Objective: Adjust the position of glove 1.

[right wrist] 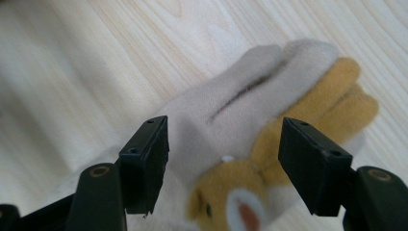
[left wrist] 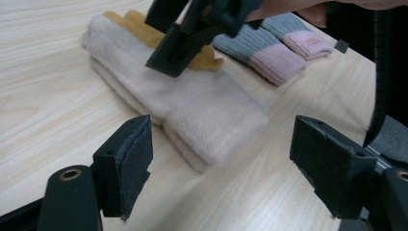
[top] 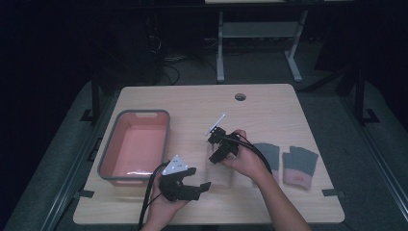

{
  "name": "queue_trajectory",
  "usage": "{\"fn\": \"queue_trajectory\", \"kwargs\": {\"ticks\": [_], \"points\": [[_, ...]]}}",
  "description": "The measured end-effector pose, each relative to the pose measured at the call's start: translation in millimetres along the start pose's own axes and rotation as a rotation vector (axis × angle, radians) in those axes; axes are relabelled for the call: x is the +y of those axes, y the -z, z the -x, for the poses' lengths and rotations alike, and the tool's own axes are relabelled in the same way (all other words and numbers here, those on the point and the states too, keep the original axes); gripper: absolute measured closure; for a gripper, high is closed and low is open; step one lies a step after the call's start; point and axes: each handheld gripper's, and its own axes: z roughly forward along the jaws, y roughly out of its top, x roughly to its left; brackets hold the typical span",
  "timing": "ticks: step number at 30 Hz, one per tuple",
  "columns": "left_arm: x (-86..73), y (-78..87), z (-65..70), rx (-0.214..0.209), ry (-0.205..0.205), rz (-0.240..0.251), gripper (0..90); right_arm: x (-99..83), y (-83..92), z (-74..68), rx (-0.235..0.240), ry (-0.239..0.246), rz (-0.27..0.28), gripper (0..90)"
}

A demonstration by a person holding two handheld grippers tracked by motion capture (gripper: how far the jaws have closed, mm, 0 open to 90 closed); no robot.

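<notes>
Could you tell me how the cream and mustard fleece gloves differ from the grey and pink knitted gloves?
The cream and mustard fleece gloves are fuzzy and stacked as one pile; the grey and pink knitted gloves are ribbed and lie side by side. The right gripper hovers open over the fleece pair; the knitted pair lies beyond it. Both rest on the wooden table.

A rectangular light-wood table [top: 269, 103] with rounded corners is standing on grey carpeted floor [top: 370, 159]. A round dark grommet hole [top: 240, 96] is sitting near its far edge. Beyond it, a white metal desk frame [top: 260, 36] is standing, with dark cables [top: 168, 65] lying beside it. Surroundings are lying in deep shadow; light is falling mainly on the tabletop.
</notes>
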Motion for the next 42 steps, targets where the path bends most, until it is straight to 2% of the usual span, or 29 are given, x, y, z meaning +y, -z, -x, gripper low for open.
{"fn": "queue_trajectory", "kwargs": {"ticks": [1,4,6,12,16,19,21,34,42], "points": [[1.6,-0.7,-1.0,0.005,-0.006,-0.007,23.0,-1.5,1.9,1.1,0.006,-0.009,0.006,34.2],[4.6,-4.5,-1.5,0.005,0.024,-0.015,23.9,-6.7,7.7,4.6,0.018,-0.040,0.032,33.5],[6.4,-7.0,-3.1,0.007,0.019,-0.022,23.9,-9.8,11.8,6.9,0.029,-0.058,0.049,33.5],[10.7,-14.6,-7.6,0.002,0.060,-0.041,26.1,-22.5,23.1,13.6,0.063,-0.116,0.093,33.1],[12.5,-19.0,-11.0,-0.010,0.113,-0.051,30.2,-32.2,29.1,17.3,0.079,-0.163,0.126,33.3],[13.3,-22.1,-14.4,-0.013,0.126,-0.066,33.0,-40.3,32.2,18.5,0.089,-0.190,0.133,33.8],[13.3,-24.3,-16.2,-0.012,0.154,-0.069,33.0,-45.6,32.9,18.7,0.098,-0.208,0.141,34.3],[13.3,-35.8,-30.7,-0.047,0.283,-0.131,46.5,-75.4,23.9,16.0,0.181,-0.327,0.186,39.6],[12.1,-43.4,-38.7,-0.059,0.342,-0.159,47.5,-89.7,11.8,18.5,0.239,-0.407,0.193,42.6]]}}
